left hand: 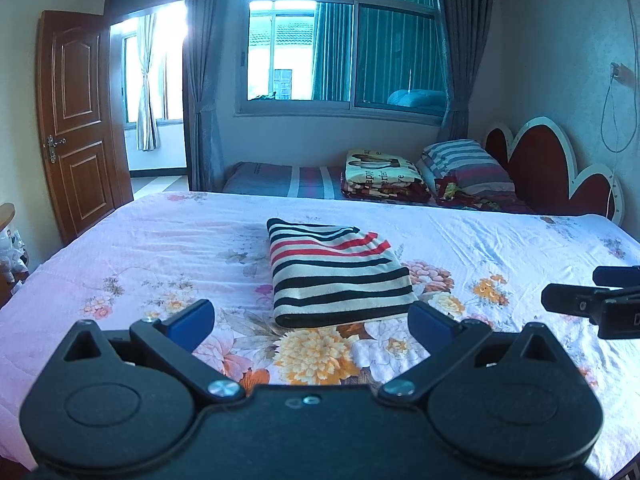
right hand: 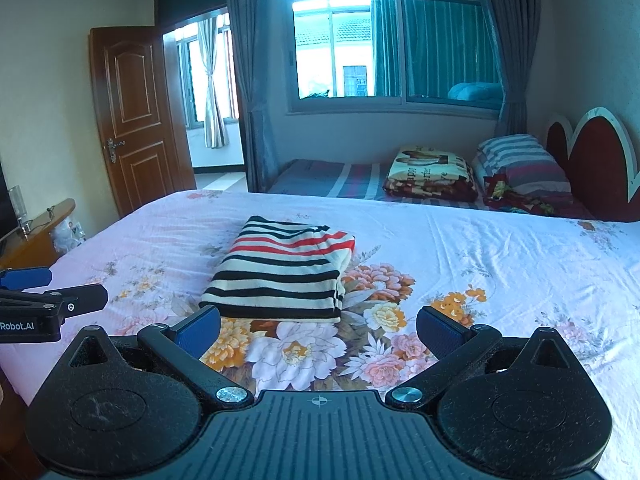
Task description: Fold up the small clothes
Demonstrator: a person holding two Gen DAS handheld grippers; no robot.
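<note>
A folded striped garment (left hand: 336,272) lay on the floral bedsheet (left hand: 140,248) in a neat, thick rectangle, its black, white and red bands running across it. The left gripper (left hand: 312,322) hung above the near part of the bed with its blue-padded fingers (left hand: 192,318) spread wide and nothing between them; the garment's near edge sat just beyond the fingertips, not touching them. The right gripper (right hand: 318,330) was likewise spread wide and empty, with the garment (right hand: 284,276) ahead and a little to its left. Each gripper showed at the edge of the other's view, side by side and apart. Beyond the bed stood a wooden door (right hand: 136,112), a curtained window (right hand: 396,44) and a striped pillow (left hand: 468,164).
</note>
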